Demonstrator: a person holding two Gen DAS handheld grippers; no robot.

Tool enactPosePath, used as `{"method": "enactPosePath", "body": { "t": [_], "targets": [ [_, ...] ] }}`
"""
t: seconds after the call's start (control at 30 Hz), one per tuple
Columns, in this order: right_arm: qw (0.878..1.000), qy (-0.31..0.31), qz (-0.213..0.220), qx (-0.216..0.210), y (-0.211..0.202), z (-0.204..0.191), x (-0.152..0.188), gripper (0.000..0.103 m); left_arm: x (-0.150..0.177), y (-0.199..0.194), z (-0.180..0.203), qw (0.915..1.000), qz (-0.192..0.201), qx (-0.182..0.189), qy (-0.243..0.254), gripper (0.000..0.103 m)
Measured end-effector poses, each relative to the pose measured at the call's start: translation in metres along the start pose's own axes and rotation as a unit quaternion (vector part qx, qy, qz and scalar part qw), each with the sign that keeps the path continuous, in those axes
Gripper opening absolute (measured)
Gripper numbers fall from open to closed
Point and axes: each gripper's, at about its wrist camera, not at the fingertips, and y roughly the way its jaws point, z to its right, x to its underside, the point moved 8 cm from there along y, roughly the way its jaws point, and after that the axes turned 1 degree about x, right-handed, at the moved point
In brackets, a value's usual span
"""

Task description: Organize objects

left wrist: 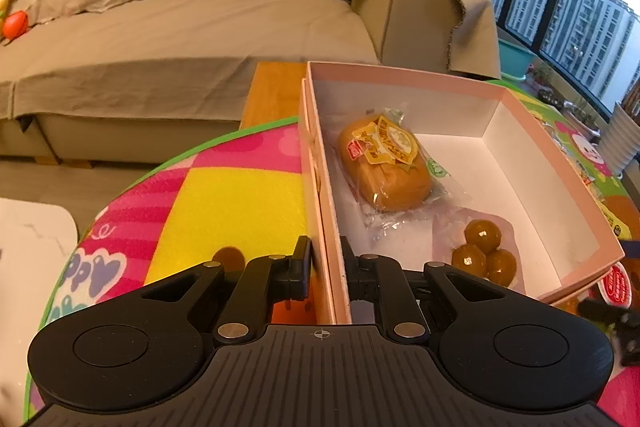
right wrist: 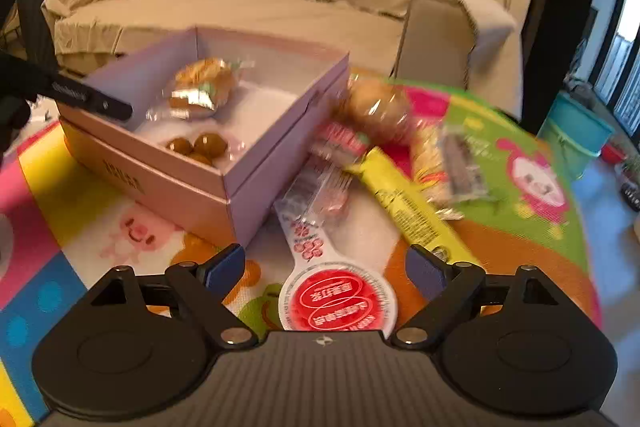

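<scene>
A pink open box [left wrist: 400, 75] stands on the colourful play mat [left wrist: 224, 199]. Inside it lie a wrapped golden bread [left wrist: 384, 163] and a packet of brown balls [left wrist: 484, 255]. My left gripper [left wrist: 326, 251] is shut on the box's near side wall, one finger inside and one outside. In the right wrist view the box [right wrist: 280, 163] is to the left, with a left finger [right wrist: 92, 99] on its far wall. My right gripper [right wrist: 326, 259] stands open over a clear packet with a round red label [right wrist: 340, 299]; its pads are clear of the packet.
Loose snacks lie right of the box: a wrapped bun [right wrist: 376, 107], a yellow packet [right wrist: 408, 207] and a clear packet [right wrist: 452, 167]. A beige sofa [left wrist: 180, 27] with clothes stands behind. A teal bin [right wrist: 576, 135] sits at the right, a white table [left wrist: 28, 239] at the left.
</scene>
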Motion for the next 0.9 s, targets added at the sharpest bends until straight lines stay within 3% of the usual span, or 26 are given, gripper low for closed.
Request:
{"method": "enactPosePath", "body": {
  "t": [0.17, 0.4, 0.5, 0.7, 0.83, 0.9],
  "targets": [
    [1.0, 0.011, -0.019, -0.021, -0.008, -0.009, 0.016, 0.088, 0.0, -0.001, 0.0, 1.0, 0.0, 0.003, -0.001, 0.015],
    [0.994, 0.008, -0.035, -0.102, -0.052, -0.047, 0.04, 0.088, 0.002, -0.001, -0.001, 1.0, 0.0, 0.002, 0.001, 0.015],
    [0.998, -0.006, -0.032, -0.061, -0.056, -0.049, 0.034, 0.088, 0.002, -0.001, 0.001, 1.0, 0.0, -0.001, 0.002, 0.015],
    [0.994, 0.105, -0.04, 0.002, -0.025, -0.024, 0.016, 0.088, 0.001, -0.001, 0.002, 1.0, -0.001, -0.001, 0.005, 0.016],
    [0.995, 0.091, -0.036, 0.017, -0.006, -0.027, 0.015, 0.088, 0.001, -0.001, 0.002, 0.9999, -0.001, 0.002, 0.01, 0.016],
    [0.996, 0.088, -0.031, 0.013, -0.009, -0.025, 0.013, 0.074, 0.001, -0.001, 0.002, 1.0, 0.0, 0.002, 0.009, 0.016]
  ]
}}
